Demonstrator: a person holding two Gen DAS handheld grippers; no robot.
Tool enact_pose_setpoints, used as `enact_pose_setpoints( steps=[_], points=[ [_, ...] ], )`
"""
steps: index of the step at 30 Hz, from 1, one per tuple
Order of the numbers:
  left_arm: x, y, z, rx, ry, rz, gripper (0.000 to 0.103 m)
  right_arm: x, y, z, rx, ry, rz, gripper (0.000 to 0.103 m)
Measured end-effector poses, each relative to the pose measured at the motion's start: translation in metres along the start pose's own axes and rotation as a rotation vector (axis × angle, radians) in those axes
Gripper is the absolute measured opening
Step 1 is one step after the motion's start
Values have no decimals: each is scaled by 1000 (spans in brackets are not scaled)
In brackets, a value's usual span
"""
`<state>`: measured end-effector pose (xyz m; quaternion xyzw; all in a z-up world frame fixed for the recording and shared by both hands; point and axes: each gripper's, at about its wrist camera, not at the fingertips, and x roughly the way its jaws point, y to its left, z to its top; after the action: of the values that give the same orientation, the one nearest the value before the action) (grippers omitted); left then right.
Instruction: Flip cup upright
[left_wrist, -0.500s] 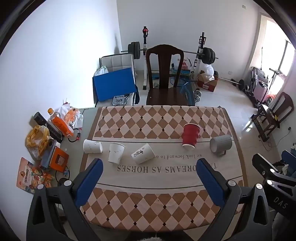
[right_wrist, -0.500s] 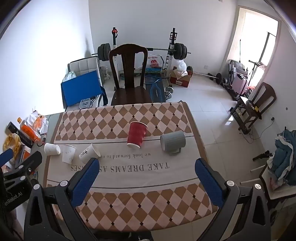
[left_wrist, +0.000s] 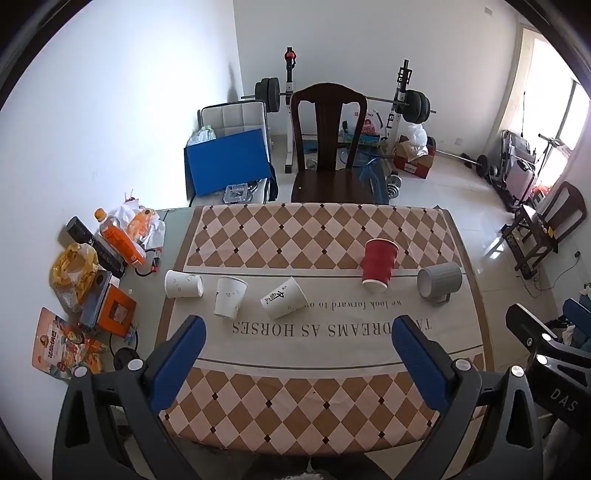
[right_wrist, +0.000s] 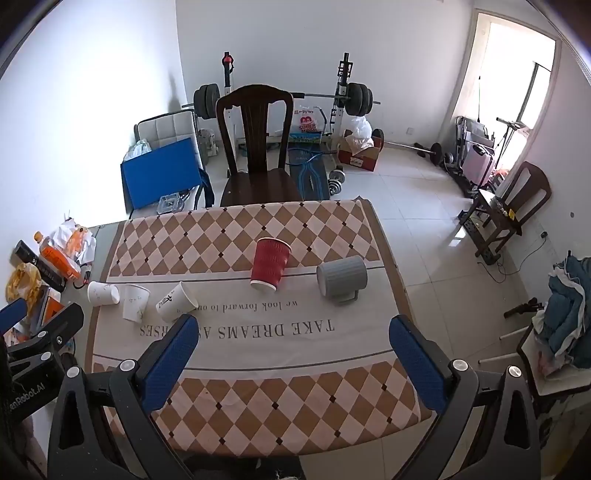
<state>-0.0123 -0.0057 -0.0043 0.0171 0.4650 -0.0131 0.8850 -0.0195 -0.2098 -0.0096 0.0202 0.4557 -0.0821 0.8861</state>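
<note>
Several cups lie in a row across the checkered tablecloth (left_wrist: 295, 240). Three white paper cups are at the left: one on its side (left_wrist: 183, 283), one standing (left_wrist: 229, 297), one with black print tipped on its side (left_wrist: 284, 298). A red ribbed cup (left_wrist: 379, 263) stands right of the middle, mouth up. A grey mug (left_wrist: 439, 280) lies on its side at the right. The red cup (right_wrist: 269, 266) and grey mug (right_wrist: 341, 276) also show in the right wrist view. My left gripper (left_wrist: 297, 354) and right gripper (right_wrist: 293, 354) are both open, empty, and held above the table's near edge.
A dark wooden chair (left_wrist: 327, 147) stands at the table's far side. An orange bottle (left_wrist: 120, 240), bags and boxes crowd the table's left end. A blue board (left_wrist: 227, 162) and weight racks are behind. The table's right edge drops to tiled floor.
</note>
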Motion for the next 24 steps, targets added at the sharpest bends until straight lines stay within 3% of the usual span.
enact_pose_setpoints(
  steps=[24],
  points=[
    [6,10,-6,-18,40,2,103,0,7,-15,-17,21,5,103]
  ],
)
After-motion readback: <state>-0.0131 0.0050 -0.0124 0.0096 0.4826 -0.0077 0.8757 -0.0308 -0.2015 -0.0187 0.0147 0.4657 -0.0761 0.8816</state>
